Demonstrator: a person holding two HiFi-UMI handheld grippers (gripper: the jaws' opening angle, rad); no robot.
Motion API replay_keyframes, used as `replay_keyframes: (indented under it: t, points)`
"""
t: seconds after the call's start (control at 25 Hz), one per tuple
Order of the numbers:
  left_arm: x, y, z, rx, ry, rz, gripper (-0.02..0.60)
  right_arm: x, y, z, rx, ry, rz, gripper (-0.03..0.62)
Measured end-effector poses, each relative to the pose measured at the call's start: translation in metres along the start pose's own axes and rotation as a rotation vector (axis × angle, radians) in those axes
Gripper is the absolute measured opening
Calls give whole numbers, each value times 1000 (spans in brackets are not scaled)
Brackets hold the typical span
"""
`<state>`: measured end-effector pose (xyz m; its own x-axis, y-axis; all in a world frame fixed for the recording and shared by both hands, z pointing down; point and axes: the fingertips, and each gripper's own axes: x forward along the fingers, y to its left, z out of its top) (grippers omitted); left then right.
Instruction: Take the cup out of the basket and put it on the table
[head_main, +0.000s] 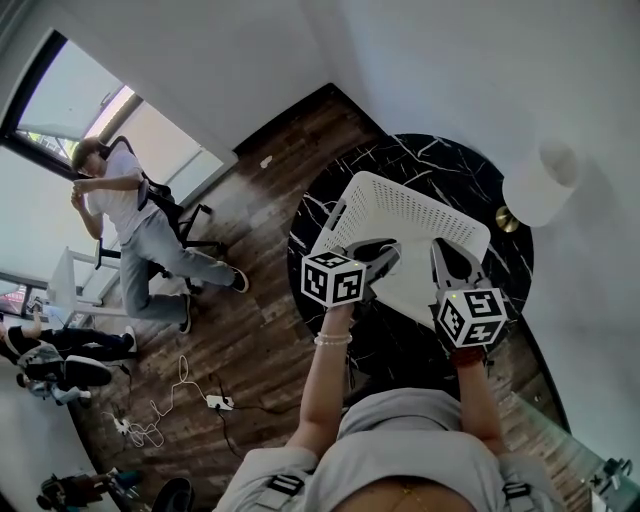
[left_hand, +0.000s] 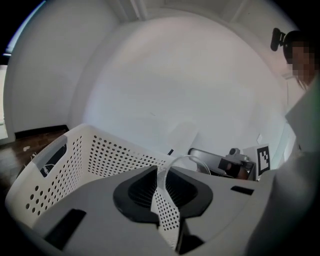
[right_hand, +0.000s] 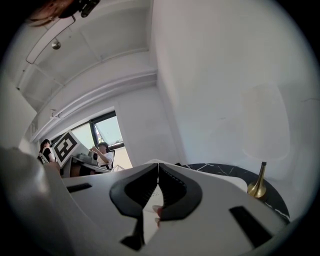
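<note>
A white perforated basket (head_main: 400, 210) stands on the round black marble table (head_main: 430, 160). My left gripper (head_main: 385, 255) is shut on the basket's near left rim; in the left gripper view its jaws (left_hand: 161, 175) pinch the perforated wall (left_hand: 100, 155). My right gripper (head_main: 450, 262) sits at the near right rim, and in the right gripper view its jaws (right_hand: 158, 172) are shut on a white edge of the basket (right_hand: 150, 212). A clear curved rim (left_hand: 192, 159), possibly the cup, shows inside the basket. No cup can be made out in the head view.
A lamp with a white shade (head_main: 540, 180) and brass base (head_main: 507, 220) stands at the table's right edge, close to the basket. A person (head_main: 130, 210) sits on a chair at the far left. Cables (head_main: 170, 400) lie on the wooden floor.
</note>
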<state>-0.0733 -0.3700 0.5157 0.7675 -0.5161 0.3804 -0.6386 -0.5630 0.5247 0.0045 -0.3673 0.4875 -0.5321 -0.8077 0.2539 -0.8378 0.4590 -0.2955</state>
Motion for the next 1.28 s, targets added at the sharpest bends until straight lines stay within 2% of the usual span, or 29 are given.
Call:
replay_keyframes:
  t: [0.28, 0.8, 1.28]
  points:
    - [-19, -9, 4, -20, -90, 22, 55, -9, 9, 11, -21, -84, -1, 11]
    - [-53, -35, 6, -21, -186, 46, 55, -25, 30, 19, -39, -102, 35, 11]
    - [-71, -50, 2, -33, -238, 56, 55, -38, 47, 25, -75, -115, 58, 11]
